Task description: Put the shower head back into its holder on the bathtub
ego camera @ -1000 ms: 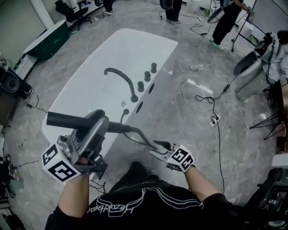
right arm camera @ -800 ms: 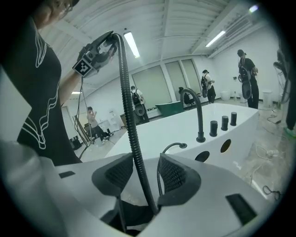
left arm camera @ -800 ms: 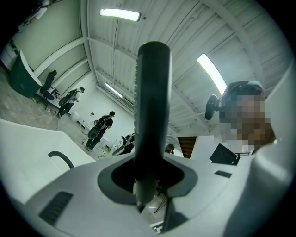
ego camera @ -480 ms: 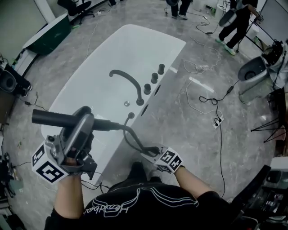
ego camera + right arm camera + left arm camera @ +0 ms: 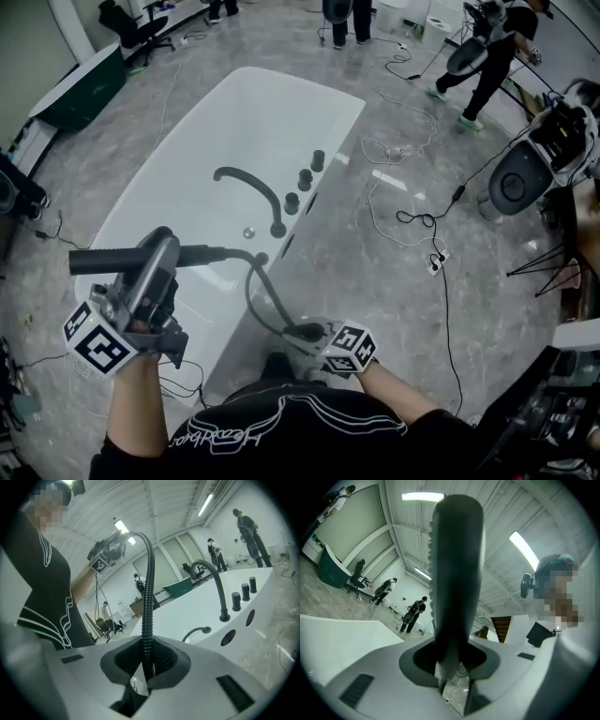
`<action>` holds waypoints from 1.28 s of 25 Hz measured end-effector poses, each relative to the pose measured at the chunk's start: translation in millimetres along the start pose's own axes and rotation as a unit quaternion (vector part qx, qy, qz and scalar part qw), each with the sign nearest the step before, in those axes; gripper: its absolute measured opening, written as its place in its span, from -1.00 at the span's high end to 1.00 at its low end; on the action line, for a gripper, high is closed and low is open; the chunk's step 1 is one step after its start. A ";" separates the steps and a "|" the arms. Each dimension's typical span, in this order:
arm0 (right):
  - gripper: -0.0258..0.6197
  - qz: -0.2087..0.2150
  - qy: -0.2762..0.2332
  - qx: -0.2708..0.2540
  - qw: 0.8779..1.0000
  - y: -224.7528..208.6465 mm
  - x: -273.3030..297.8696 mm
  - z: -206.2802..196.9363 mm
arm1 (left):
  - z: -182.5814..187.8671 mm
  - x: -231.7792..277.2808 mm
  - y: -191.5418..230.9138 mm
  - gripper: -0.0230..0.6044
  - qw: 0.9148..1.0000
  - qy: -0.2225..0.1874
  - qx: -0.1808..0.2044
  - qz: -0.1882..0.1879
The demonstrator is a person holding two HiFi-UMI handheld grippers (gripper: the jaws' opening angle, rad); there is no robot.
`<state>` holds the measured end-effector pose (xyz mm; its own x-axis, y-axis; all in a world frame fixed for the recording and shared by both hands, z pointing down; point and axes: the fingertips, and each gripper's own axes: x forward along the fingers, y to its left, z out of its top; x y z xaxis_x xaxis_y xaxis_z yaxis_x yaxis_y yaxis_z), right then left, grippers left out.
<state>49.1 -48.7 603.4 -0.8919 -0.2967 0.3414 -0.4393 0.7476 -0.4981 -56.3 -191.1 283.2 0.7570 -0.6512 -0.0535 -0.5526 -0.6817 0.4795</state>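
Left gripper (image 5: 157, 264) is clamped on the shower head (image 5: 105, 261) and holds it level over the near end of the bathtub (image 5: 309, 89). Right gripper (image 5: 312, 332), its jaws just closed in, pinches the hose (image 5: 251, 292) at the tub's near right side.

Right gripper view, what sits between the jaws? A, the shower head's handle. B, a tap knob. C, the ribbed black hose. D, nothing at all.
C: the right gripper has just been closing its jaws, and the ribbed black hose runs up from between them, pinched by the pads.
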 end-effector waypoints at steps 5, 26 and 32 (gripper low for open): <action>0.79 -0.012 -0.054 0.011 0.998 0.6 -29.7 34.2 | 9.9 -3.6 2.4 0.56 1.000 -0.023 0.002 -0.006; 0.79 0.005 -0.239 -0.090 0.967 12.7 -67.5 296.9 | 140.9 -35.1 51.7 0.56 0.993 -0.103 0.053 0.034; 0.80 -0.007 -0.274 -0.136 0.952 15.5 -67.1 368.9 | 172.5 -38.5 59.8 0.56 0.992 -0.113 0.055 0.019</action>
<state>62.5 -236.4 278.7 -0.8415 -0.5169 -0.1570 -0.4736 0.8457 -0.2459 -178.7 -264.3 162.9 0.6447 -0.7266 -0.2376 -0.6236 -0.6796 0.3864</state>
